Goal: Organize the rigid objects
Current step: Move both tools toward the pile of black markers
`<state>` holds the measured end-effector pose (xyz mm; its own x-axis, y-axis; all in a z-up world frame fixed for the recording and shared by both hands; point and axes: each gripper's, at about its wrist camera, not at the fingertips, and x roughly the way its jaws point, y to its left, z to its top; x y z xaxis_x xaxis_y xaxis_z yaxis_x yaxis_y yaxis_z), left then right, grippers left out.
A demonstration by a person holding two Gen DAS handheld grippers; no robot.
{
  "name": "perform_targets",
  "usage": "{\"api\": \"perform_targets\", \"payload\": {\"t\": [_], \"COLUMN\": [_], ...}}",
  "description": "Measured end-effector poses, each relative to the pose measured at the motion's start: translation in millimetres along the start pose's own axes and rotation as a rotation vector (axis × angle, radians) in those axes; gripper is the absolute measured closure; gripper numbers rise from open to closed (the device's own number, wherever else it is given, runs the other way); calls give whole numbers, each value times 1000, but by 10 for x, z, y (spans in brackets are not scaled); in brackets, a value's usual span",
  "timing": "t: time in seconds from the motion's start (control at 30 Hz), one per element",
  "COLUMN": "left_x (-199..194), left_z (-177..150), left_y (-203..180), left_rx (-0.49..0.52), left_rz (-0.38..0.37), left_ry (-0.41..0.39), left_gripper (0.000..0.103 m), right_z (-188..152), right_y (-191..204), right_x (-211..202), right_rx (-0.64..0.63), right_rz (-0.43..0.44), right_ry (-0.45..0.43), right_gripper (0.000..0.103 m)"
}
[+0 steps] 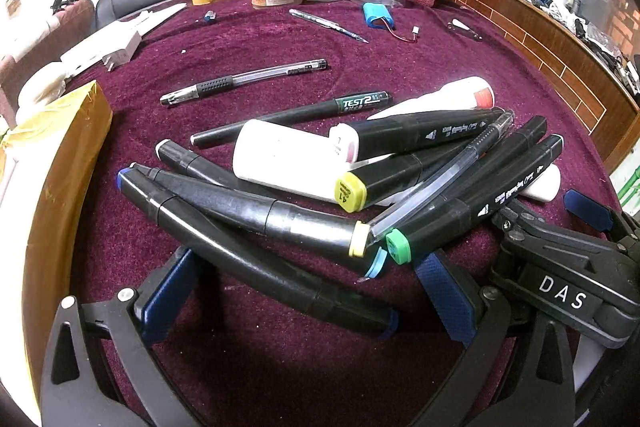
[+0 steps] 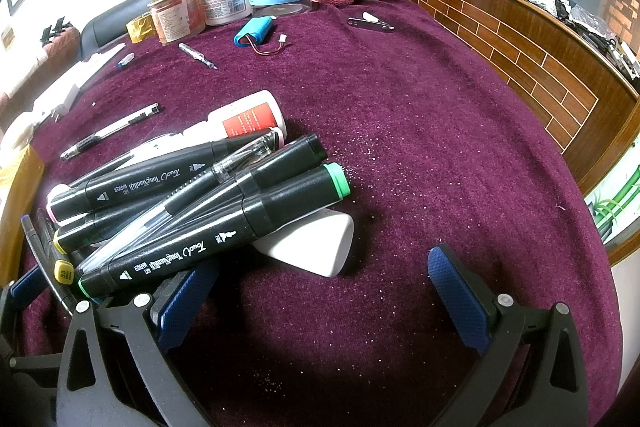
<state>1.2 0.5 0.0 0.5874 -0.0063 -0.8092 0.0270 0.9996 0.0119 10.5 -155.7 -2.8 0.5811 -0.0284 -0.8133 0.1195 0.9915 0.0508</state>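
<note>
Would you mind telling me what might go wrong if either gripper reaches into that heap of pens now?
1. The black markers lie crossed on one another; lifting the green-capped black marker may roll the clear-barrelled pen leaning beside it.
2. That marker rests on the white wedge-shaped eraser, which may shift.
3. The open left gripper straddles the long black blue-tipped marker, close to the open right gripper; they might collide.

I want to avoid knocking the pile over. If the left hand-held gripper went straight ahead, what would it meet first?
Probably the blue-capped black marker lying across its open fingers, the nearest of the pile; depth is unclear.
</note>
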Motion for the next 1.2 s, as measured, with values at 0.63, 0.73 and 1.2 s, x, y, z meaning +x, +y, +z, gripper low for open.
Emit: {"api": "perform_targets", "payload": {"t": [0.63,0.73,1.2], "left_x": [-49,-150,-209], "left_z": [-28,-152,-253], "left_y": [47,59,75], "left_rx": [50,91,101], "left_rz": [-71,-81,-82], "left_ry": [42,65,62], "left_gripper": [0,0,0], "right_z": [34,31,-21], "right_y": [-3,-47,-8], "right_x": [-6,-31,-369], "right_rx": [-56,-89,0], "right_rz": [36,84,-46], "right_ry": [17,58,-12], "right_gripper": [1,1,16]}}
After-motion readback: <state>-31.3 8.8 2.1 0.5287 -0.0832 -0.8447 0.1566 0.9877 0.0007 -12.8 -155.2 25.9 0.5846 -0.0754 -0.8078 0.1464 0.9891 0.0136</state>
